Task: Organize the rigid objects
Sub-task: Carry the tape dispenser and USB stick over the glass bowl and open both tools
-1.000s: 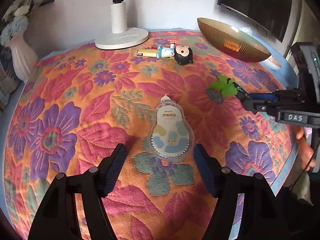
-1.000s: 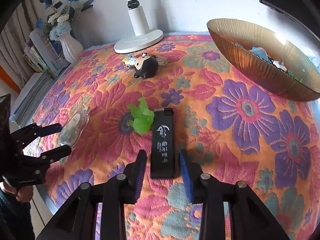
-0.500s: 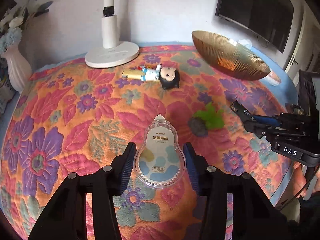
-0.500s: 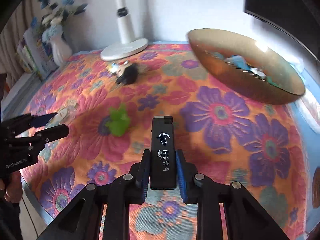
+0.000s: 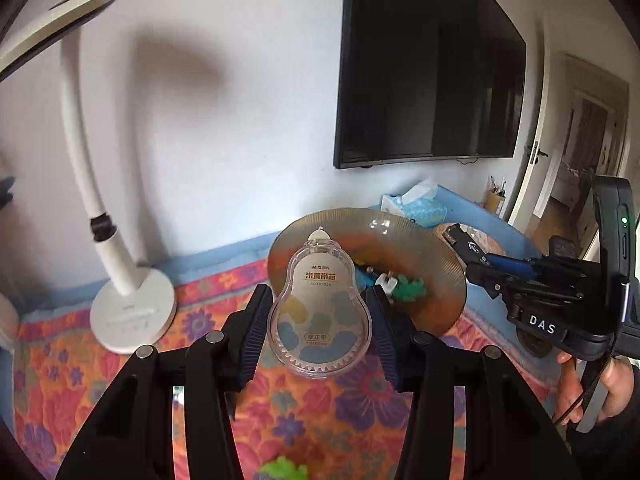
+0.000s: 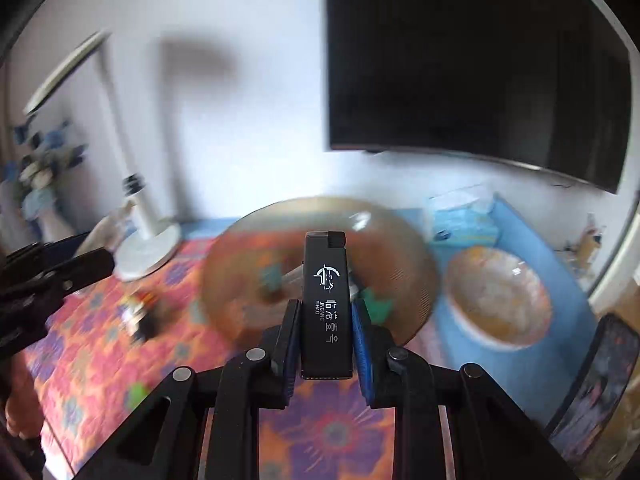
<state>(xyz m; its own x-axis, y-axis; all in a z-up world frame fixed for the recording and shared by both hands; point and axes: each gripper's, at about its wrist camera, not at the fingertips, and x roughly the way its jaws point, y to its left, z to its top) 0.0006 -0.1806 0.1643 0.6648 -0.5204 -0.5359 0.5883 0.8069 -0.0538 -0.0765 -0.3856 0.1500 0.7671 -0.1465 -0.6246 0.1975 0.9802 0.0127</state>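
My left gripper point(image 5: 318, 312) is shut on a clear pear-shaped correction tape point(image 5: 319, 308) and holds it in the air in front of the gold bowl point(image 5: 440, 280). My right gripper point(image 6: 325, 328) is shut on a black lighter point(image 6: 326, 300), lifted and pointing at the same gold bowl point(image 6: 408, 248). The right gripper also shows in the left wrist view point(image 5: 476, 264) at the bowl's right rim. The bowl holds several small items. A green toy point(image 5: 282, 469) lies on the cloth below. A doll figure point(image 6: 138, 316) lies blurred at left.
A white desk lamp point(image 5: 132, 312) stands at the back left on the floral tablecloth point(image 5: 60, 360). A second bowl point(image 6: 496, 300) and a tissue box point(image 5: 416, 204) sit on the blue surface at right. A black TV point(image 5: 432, 64) hangs on the wall.
Both grippers have lifted their objects off the cloth and swung up toward the gold bowl. The right wrist view is blurred by motion.
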